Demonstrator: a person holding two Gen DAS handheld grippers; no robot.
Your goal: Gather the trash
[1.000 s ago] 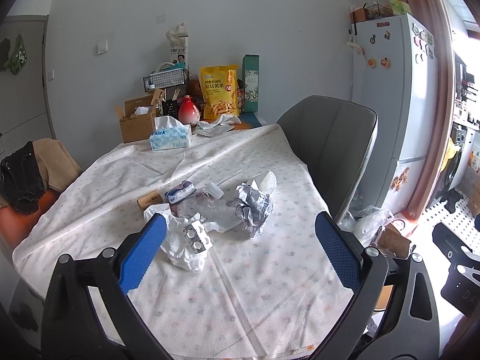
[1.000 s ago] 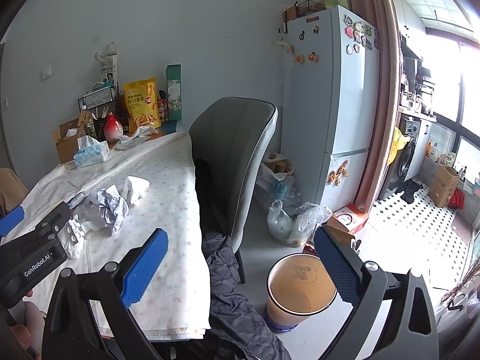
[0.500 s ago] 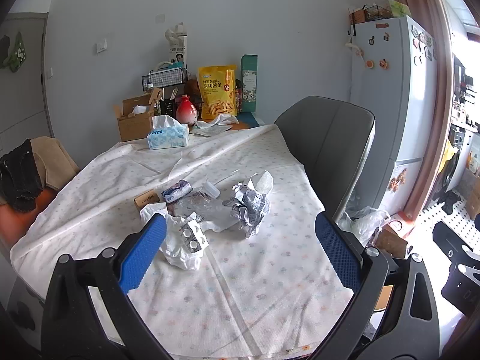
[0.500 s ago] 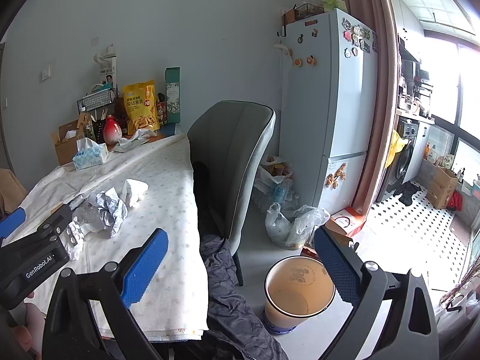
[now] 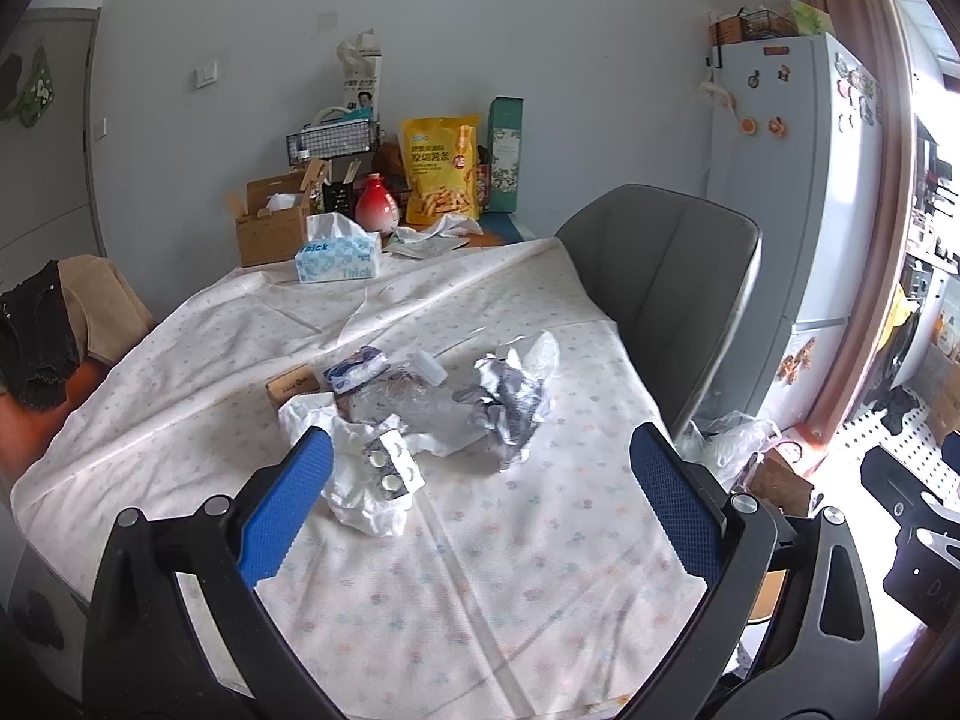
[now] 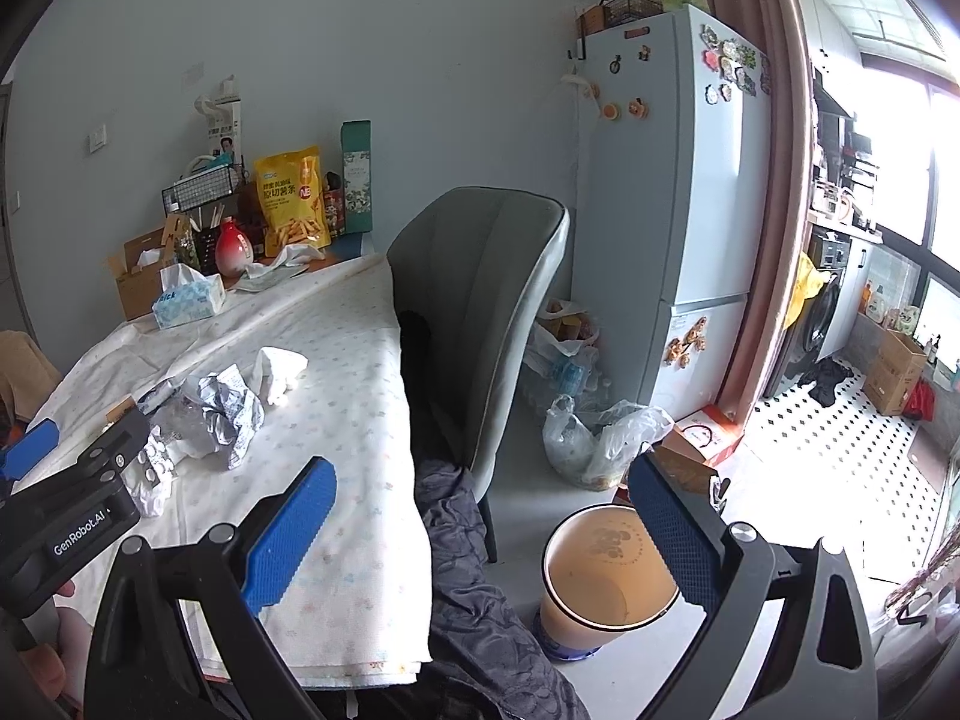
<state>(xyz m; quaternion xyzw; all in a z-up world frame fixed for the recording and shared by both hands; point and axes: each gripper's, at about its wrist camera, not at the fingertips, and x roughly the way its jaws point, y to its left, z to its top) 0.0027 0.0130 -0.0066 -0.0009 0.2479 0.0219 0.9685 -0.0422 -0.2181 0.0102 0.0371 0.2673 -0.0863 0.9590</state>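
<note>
- My left gripper [image 5: 480,480] hangs above the near side of the cloth-covered table [image 5: 480,600], blue pads spread wide and holding nothing.
- My right gripper [image 6: 480,516] is likewise released and empty, off the table's edge over the floor, with the tan-lined round waste bin [image 6: 606,576] just below it.
- The trash sits in one cluster mid-table: a crumpled silver foil wrapper [image 5: 510,402], a white crumpled tissue [image 5: 360,498] with a foil pill blister pack [image 5: 393,468] on it, and a clear plastic bottle [image 5: 414,396] lying down.
- I judge the step is reaching for a first piece. The tissue and blister are nearest my left pads; I'd come straight down and pinch the tissue's bulk, so the blister doesn't slide off.
- Readable writing: "Thick" on the blue-and-white tissue box [image 5: 336,255]; "GenRobot.AI" on the left gripper's body in the right view.
</note>
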